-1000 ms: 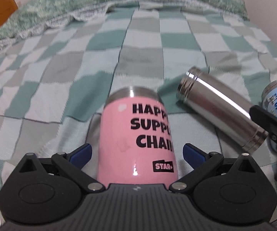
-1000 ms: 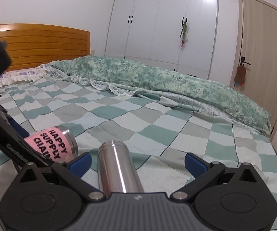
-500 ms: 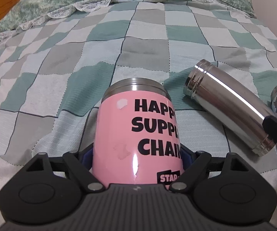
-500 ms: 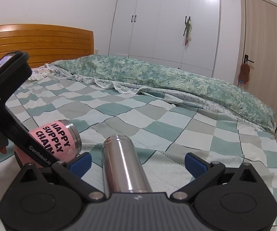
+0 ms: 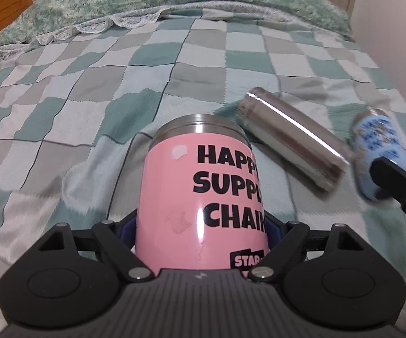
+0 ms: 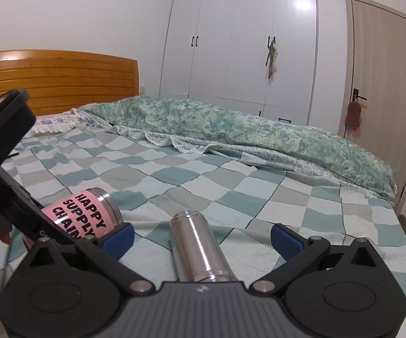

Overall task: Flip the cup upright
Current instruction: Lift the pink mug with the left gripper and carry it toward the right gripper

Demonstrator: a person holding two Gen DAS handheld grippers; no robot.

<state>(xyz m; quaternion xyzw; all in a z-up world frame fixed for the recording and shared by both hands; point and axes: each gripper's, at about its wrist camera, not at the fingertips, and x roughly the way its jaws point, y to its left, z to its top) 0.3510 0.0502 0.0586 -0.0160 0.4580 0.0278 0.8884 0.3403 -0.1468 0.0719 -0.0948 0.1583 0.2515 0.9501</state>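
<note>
A pink cup (image 5: 203, 197) with black lettering and a steel rim lies tilted on its side on the checked bedspread. My left gripper (image 5: 200, 231) is shut on its lower body; its blue pads are mostly hidden behind the cup. The cup also shows in the right wrist view (image 6: 83, 215), held by the left gripper and tilted, rim pointing right. A steel flask (image 5: 293, 143) lies on its side to the right. My right gripper (image 6: 201, 235) is open, its blue pads on either side of the flask (image 6: 200, 249) without touching it.
A blue printed cup (image 5: 380, 152) lies on its side at the right, beside the right gripper's black body (image 5: 400, 191). A rumpled green quilt (image 6: 231, 124) lies across the far side of the bed. A wooden headboard (image 6: 56, 81), wardrobe and door stand beyond.
My left gripper closed on the pink cup between one second and half a second ago. The cup's rim end now tilts higher off the bedspread. The right gripper stays open over the flask.
</note>
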